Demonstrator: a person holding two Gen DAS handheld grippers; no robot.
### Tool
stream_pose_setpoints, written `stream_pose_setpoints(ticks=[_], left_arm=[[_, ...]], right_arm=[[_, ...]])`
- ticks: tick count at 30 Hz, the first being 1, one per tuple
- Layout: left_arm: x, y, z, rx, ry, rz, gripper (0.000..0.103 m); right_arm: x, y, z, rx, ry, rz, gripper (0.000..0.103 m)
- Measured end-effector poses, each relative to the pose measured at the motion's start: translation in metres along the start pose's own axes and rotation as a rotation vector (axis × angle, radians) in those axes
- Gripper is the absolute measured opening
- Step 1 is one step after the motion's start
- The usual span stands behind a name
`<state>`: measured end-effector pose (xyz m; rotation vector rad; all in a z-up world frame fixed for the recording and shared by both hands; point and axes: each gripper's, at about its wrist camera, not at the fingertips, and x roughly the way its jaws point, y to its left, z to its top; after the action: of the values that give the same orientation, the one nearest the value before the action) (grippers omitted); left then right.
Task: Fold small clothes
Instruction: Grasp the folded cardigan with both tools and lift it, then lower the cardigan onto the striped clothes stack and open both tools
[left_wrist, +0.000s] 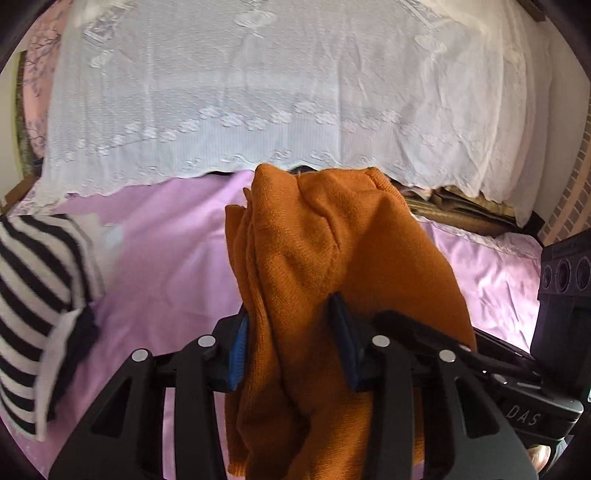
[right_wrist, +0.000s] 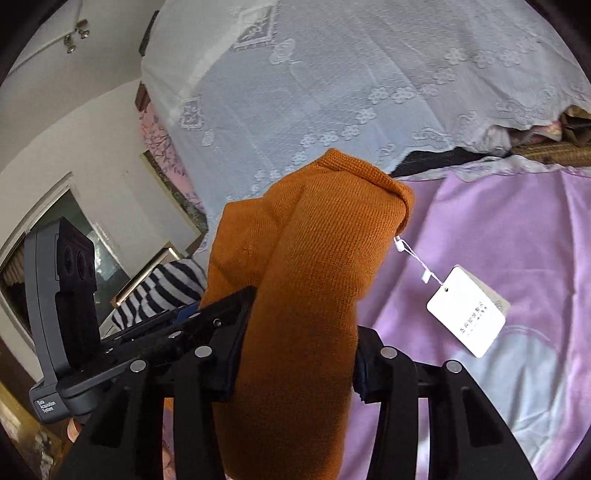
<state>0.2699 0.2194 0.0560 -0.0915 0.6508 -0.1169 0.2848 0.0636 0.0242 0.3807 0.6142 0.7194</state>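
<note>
Clamping the orange garment (left_wrist: 314, 258), left gripper (left_wrist: 291, 343) and right gripper (right_wrist: 295, 354) hide the purple sheet (right_wrist: 498, 221); striped garment (left_wrist: 33, 288) nearby.

Bright daylight, sheen on the lilac sheet (left_wrist: 155, 266), dark fisheye corners, blurred striped cloth (left_wrist: 33, 295)

One orange knit garment (left_wrist: 325, 266), one striped garment (left_wrist: 33, 295), one tag (right_wrist: 466, 312)

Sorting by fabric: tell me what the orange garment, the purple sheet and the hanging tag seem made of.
Orange garment: matte knit, fine ribbed stitches, probably wool or acrylic.
Purple sheet: smooth, slightly shiny, satin-like.
Hanging tag: stiff white card, likely paper, on thin string.
</note>
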Motion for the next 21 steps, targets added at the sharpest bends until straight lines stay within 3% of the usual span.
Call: stream_pose_setpoints(ticks=[5,11,13,16,19,21], left_arm=[[-0.042,0.089,0.012,-0.078,-0.022,0.17,0.037],[-0.106,0.192,0.05,-0.153,-0.129,0.297,0.038],[-0.112,0.223,0.062,-0.179,-0.133,0.352,0.038],[-0.099,0.268,0.061,-0.21,-0.087,0.425,0.041],[-0.066,0.305,0.03,-0.246,0.004,0.515,0.055],[-0.059,0.32,0.01,-0.294,-0.025,0.508,0.087]], right_arm=[[0.065,0.081,0.009,-0.022,0.065,0.125,0.047],[0.125,0.191,0.041,-0.116,0.072,0.238,0.046],[0.153,0.211,0.046,-0.101,0.096,0.266,0.046],[0.204,0.22,0.04,-0.087,0.156,0.234,0.046],[0.249,0.213,0.014,-0.131,0.239,0.095,0.051],[0.256,0.202,0.007,-0.138,0.236,0.086,0.056]])
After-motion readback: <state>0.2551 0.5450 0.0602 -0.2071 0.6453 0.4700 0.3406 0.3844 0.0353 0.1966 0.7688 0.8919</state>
